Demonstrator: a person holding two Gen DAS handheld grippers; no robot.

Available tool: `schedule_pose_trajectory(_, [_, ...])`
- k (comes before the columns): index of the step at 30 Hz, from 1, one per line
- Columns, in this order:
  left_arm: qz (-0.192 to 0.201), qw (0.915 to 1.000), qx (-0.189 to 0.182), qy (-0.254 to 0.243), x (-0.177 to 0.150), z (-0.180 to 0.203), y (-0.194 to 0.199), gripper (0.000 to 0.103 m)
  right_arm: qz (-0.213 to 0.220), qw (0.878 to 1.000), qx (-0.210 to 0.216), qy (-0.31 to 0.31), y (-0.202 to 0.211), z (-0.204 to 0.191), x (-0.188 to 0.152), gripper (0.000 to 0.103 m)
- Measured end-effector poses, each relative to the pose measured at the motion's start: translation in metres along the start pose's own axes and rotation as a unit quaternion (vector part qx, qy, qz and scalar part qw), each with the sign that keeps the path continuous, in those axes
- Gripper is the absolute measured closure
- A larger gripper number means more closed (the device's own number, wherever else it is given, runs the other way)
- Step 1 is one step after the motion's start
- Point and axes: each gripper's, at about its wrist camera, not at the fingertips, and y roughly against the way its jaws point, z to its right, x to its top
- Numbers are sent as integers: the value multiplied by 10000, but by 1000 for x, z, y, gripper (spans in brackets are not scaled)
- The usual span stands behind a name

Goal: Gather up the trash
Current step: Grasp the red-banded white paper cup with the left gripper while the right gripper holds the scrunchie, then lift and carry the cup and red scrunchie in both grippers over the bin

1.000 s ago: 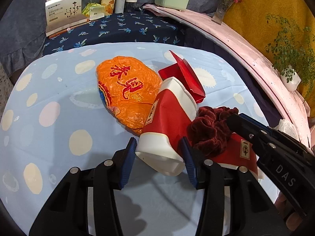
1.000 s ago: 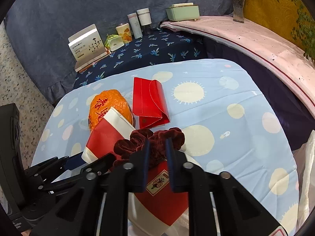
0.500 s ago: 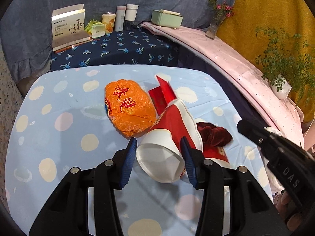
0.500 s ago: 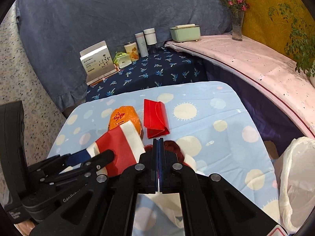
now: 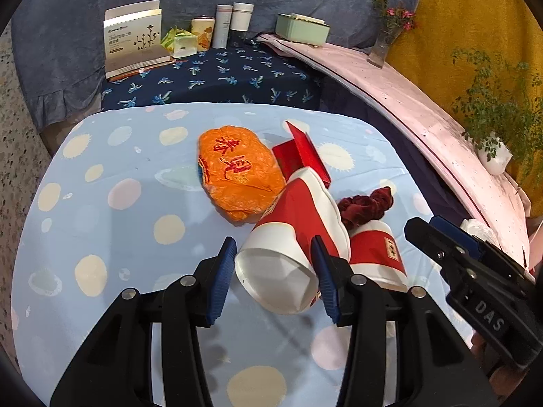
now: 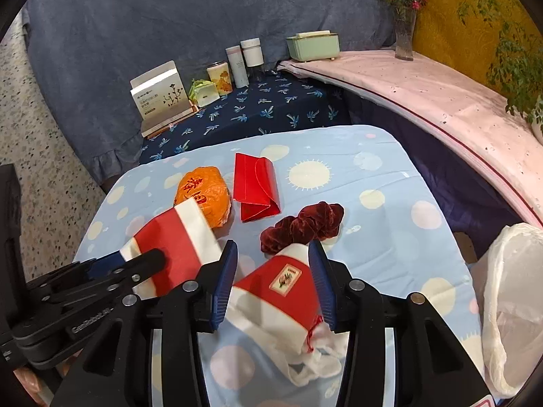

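My left gripper [image 5: 273, 242] is shut on the open end of a red and white paper bag [image 5: 298, 224] and holds it tilted just above the blue dotted tablecloth [image 5: 118, 237]. My right gripper [image 6: 273, 244] has its jaws opening. A second red and white bag [image 6: 278, 291] with a label lies between and under its fingers, and I see no pad pressing on it. A dark red scrunchie [image 6: 302, 225] rests on the cloth just beyond. An orange packet [image 6: 205, 195] and a red envelope [image 6: 256, 186] lie farther back.
A white plastic trash bag [image 6: 512, 291] stands open off the table's right edge. Behind is a dark blue table [image 6: 271, 112] with boxes and cans. A pink ledge [image 6: 424, 91] with a vase and a plant runs along the right.
The right gripper, shut at the scrunchie before, has pulled back and opened; the scrunchie now lies free on the cloth. The left gripper has lifted its bag a little.
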Motion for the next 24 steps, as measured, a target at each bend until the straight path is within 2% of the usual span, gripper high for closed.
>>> schedule_pose_trajectory(11, [45,10000,45,-9,25,-4,-23,60,-498,9979,44,-409,-72,26,12,60])
schedule_pose_trajectory(12, [38,10000,41,-11,26,-4,-25,60,-537,9975,86,-442,-76,27,12,62])
schedule_pose_trajectory(13, [30,10000,40,-20,27,-3,-27,60,-567,9972,131,-466,-80,28,11,72])
schedule_pose_trajectory(14, [25,10000,38,-27,28,-2,-29,60,-568,9971,165,-475,-81,28,10,84])
schedule_pose_trajectory(17, [25,10000,44,-35,31,-1,-31,60,-454,9978,208,-441,-77,25,11,90])
schedule_pose_trajectory(24, [160,9998,5,-83,36,14,-15,60,47,9987,248,-443,-32,26,25,91])
